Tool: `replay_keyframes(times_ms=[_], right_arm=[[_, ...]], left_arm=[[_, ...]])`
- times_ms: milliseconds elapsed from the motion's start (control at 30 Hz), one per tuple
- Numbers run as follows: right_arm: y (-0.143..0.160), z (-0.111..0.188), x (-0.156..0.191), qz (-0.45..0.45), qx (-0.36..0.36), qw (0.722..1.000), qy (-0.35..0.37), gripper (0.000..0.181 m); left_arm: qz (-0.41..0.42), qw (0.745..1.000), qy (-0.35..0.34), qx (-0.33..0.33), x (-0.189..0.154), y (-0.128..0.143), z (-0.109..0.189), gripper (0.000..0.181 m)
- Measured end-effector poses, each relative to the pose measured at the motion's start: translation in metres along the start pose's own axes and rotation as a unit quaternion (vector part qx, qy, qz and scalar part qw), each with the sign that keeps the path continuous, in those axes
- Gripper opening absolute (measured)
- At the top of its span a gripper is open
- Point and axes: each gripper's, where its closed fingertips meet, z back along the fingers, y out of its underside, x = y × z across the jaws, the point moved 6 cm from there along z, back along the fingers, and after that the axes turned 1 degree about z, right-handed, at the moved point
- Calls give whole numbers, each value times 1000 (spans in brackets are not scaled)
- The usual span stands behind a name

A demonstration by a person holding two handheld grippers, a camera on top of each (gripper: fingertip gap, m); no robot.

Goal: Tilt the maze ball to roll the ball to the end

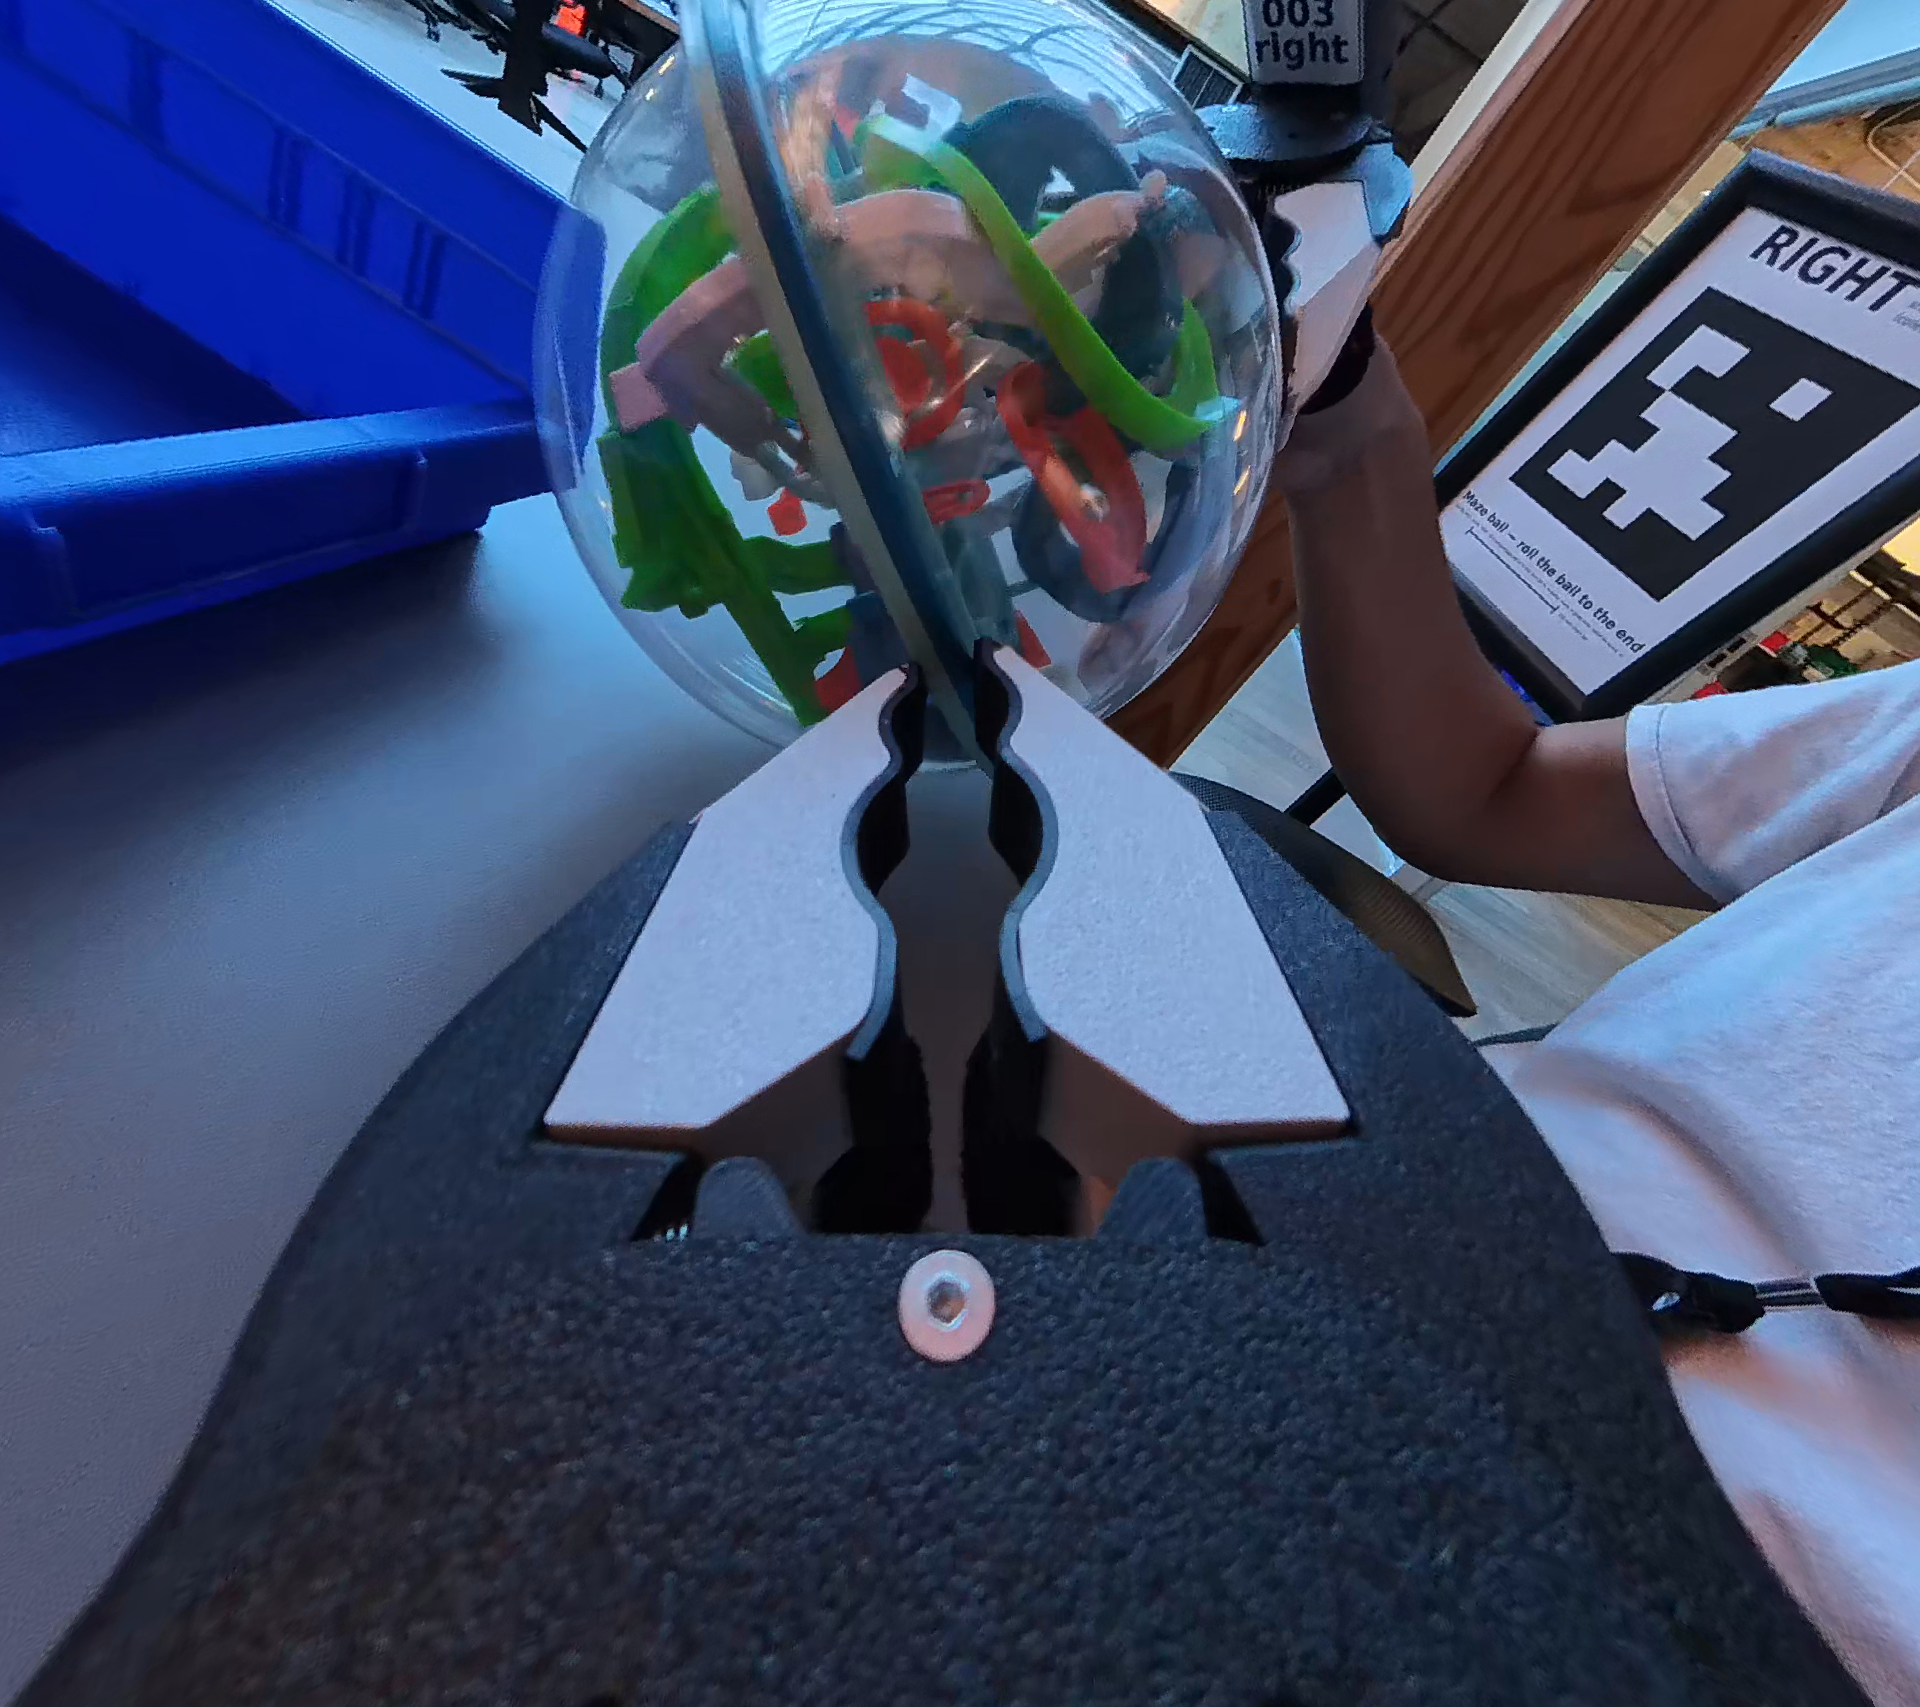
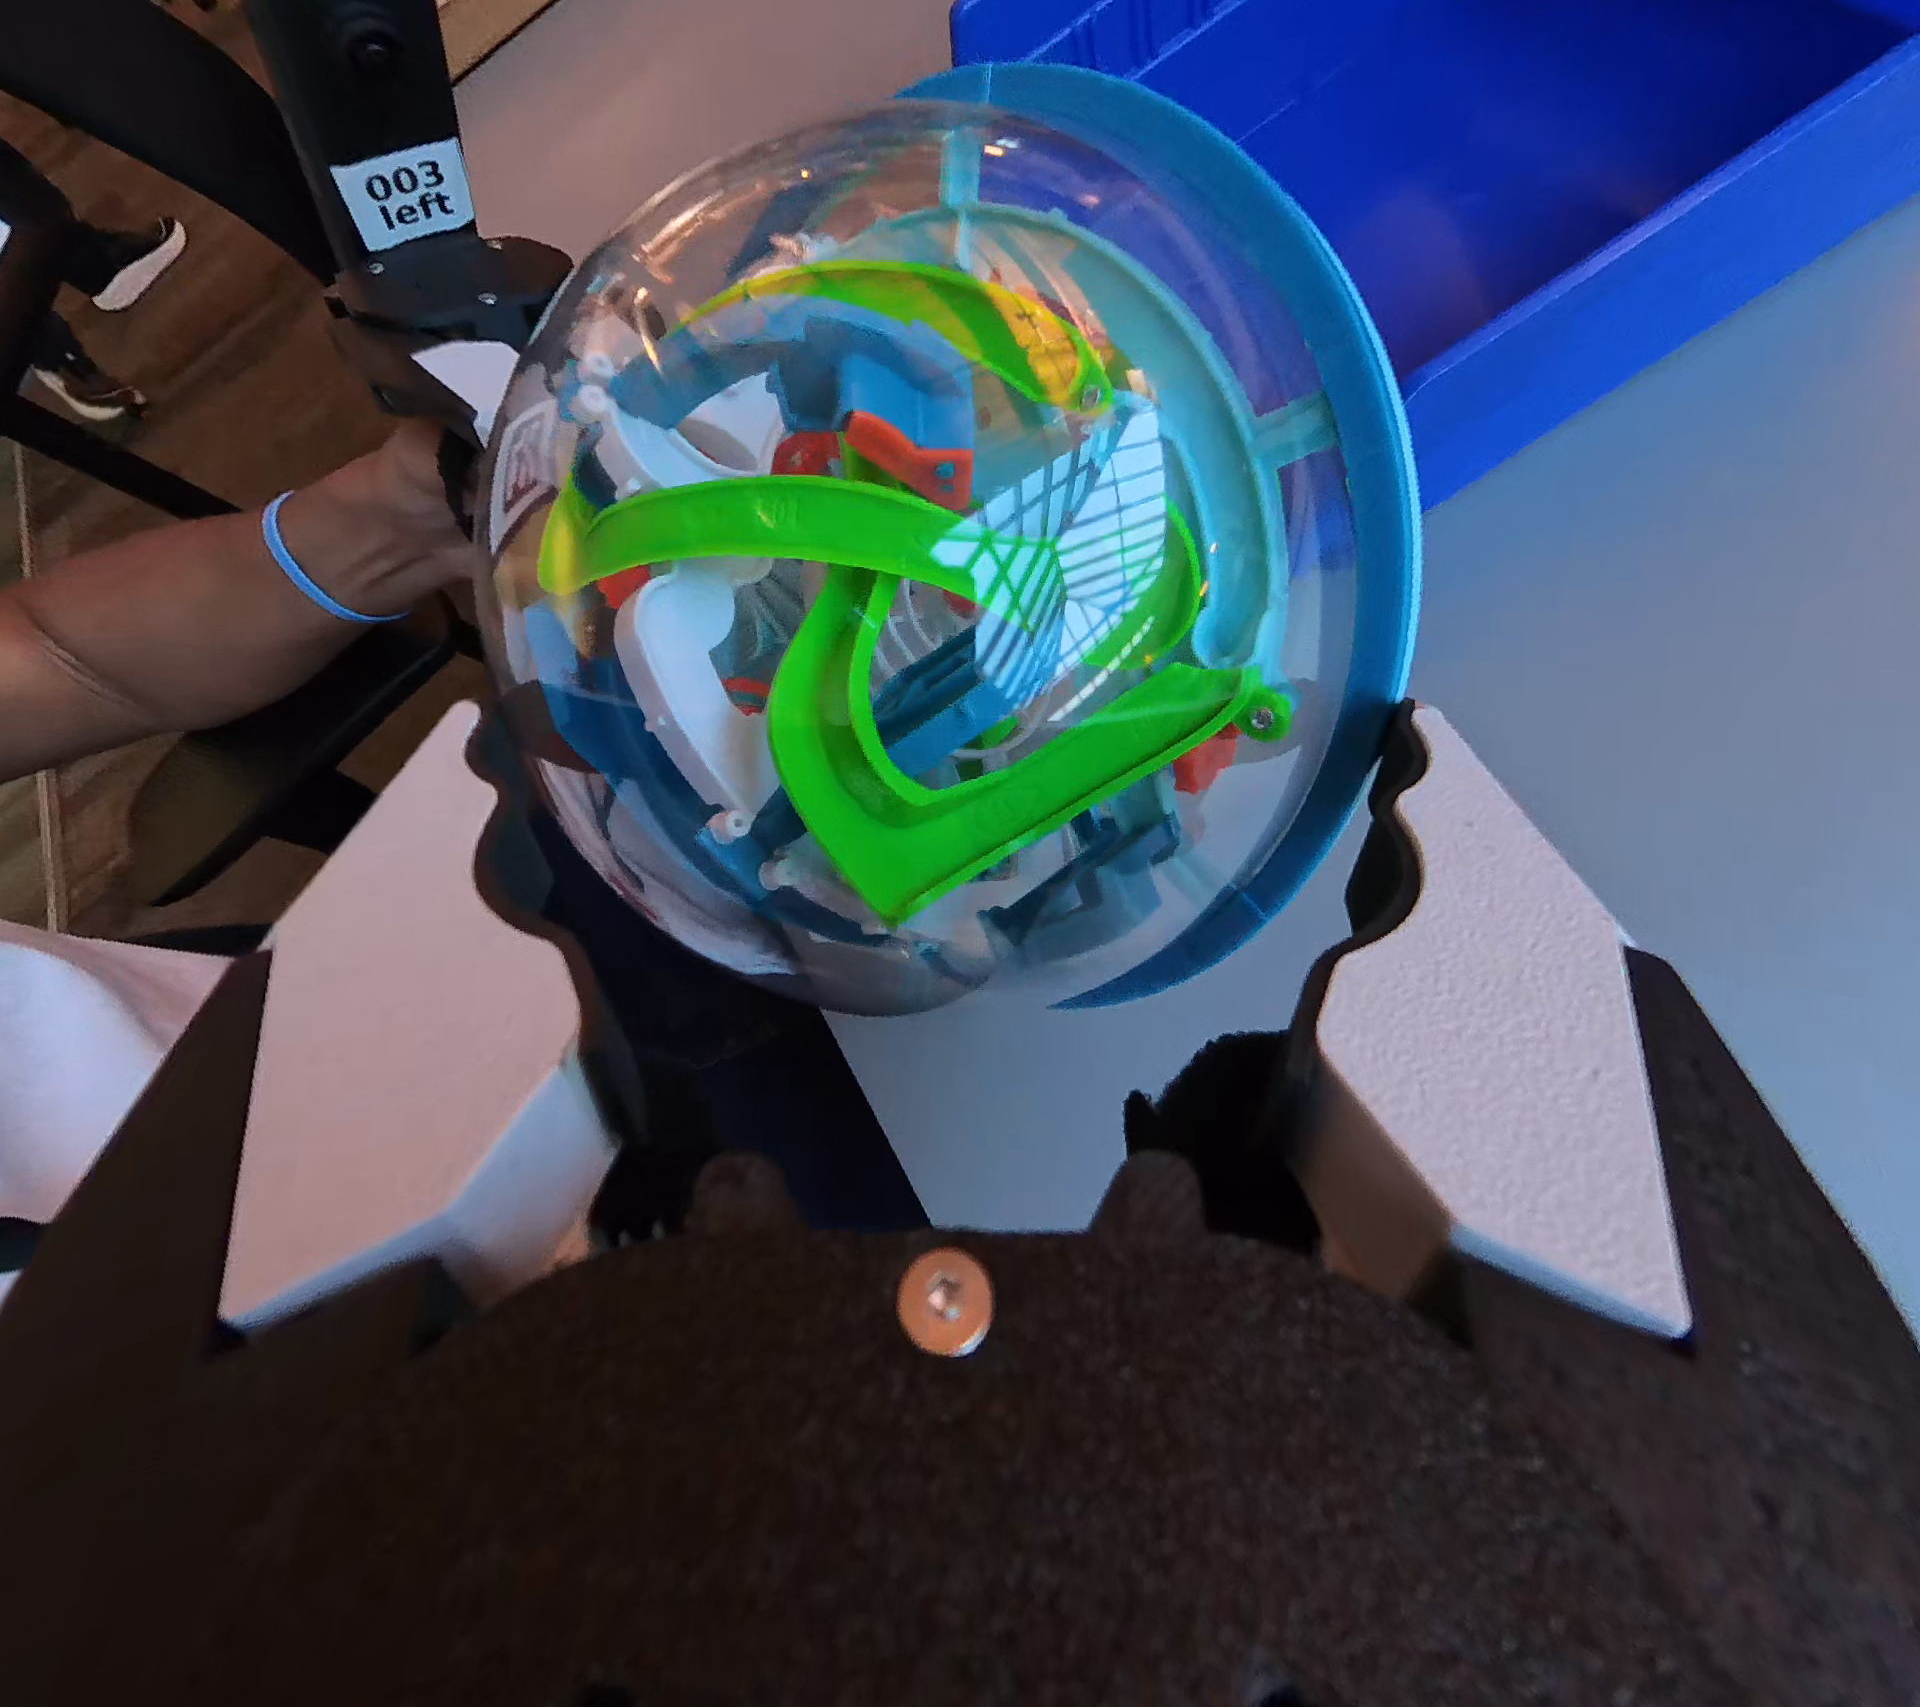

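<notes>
The maze ball (image 1: 914,348) is a clear sphere with green, orange, white and blue tracks inside and a blue ring around its middle. My left gripper (image 1: 951,691) is shut on the ring's edge at the bottom of the sphere. In the right wrist view the maze ball (image 2: 935,556) sits between the wide-spread fingers of my right gripper (image 2: 945,748); one fingertip (image 2: 1392,753) touches the blue ring and the other presses the clear shell. The right gripper (image 1: 1320,275) also shows against the sphere's far side. I cannot make out the small ball inside.
A blue bin (image 1: 260,307) stands on the grey table (image 1: 312,930) just behind the ball and also shows in the right wrist view (image 2: 1558,99). A framed sign (image 1: 1714,431) and a wooden post (image 1: 1558,151) stand to the right. A person's arm (image 1: 1455,670) reaches in.
</notes>
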Motion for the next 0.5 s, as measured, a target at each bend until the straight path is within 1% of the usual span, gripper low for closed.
replay_keyframes(times_ms=[200, 500], right_arm=[[-4, 3, 0, 8, -13, 1000, 2, 154], [20, -12, -4, 5, 3, 1000, -17, 155]], left_arm=[[-4, 1000, 0, 0, -2, 0, -2, 7], [-17, 999, -19, -23, 1, -10, 7, 7]])
